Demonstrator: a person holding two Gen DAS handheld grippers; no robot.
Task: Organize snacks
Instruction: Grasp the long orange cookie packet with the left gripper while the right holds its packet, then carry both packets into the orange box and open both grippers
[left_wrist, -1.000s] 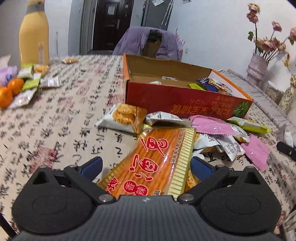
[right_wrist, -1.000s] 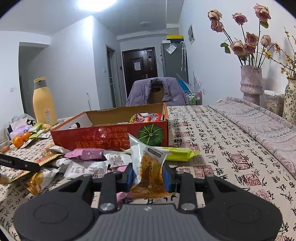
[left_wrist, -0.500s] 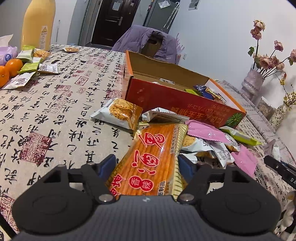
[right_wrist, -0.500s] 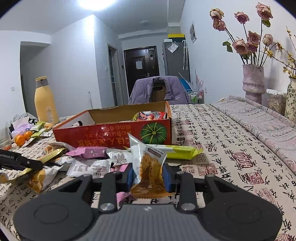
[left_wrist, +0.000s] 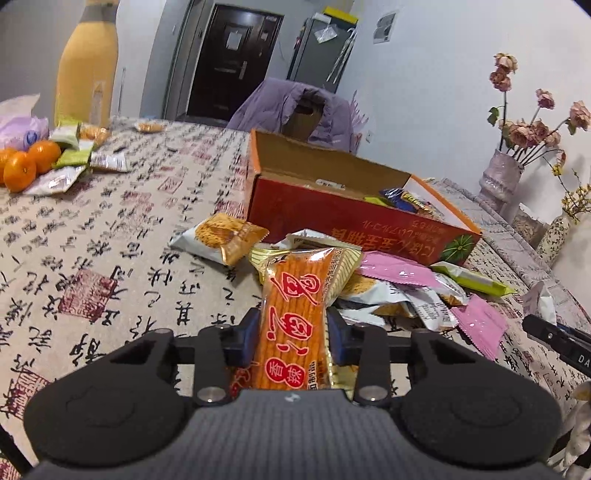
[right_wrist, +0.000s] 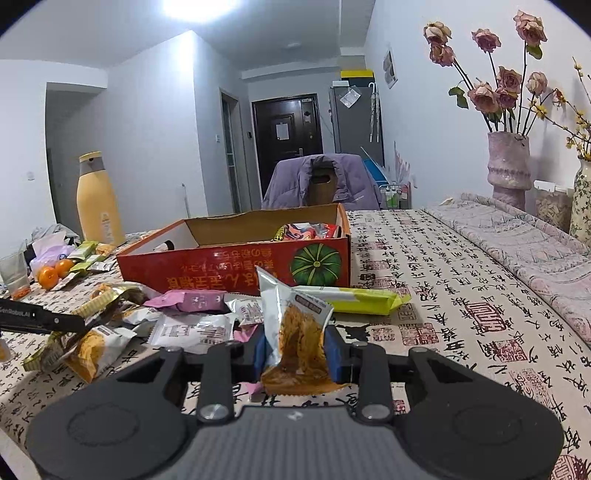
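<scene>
An orange cracker packet (left_wrist: 293, 314) sits between the left gripper (left_wrist: 291, 334) jaws, which are closing and already pinch its sides, just above the snack pile (left_wrist: 399, 291) on the surface. The right gripper (right_wrist: 297, 349) jaws clamp a noodle snack bag (right_wrist: 295, 328) before the red box (right_wrist: 236, 266).
</scene>
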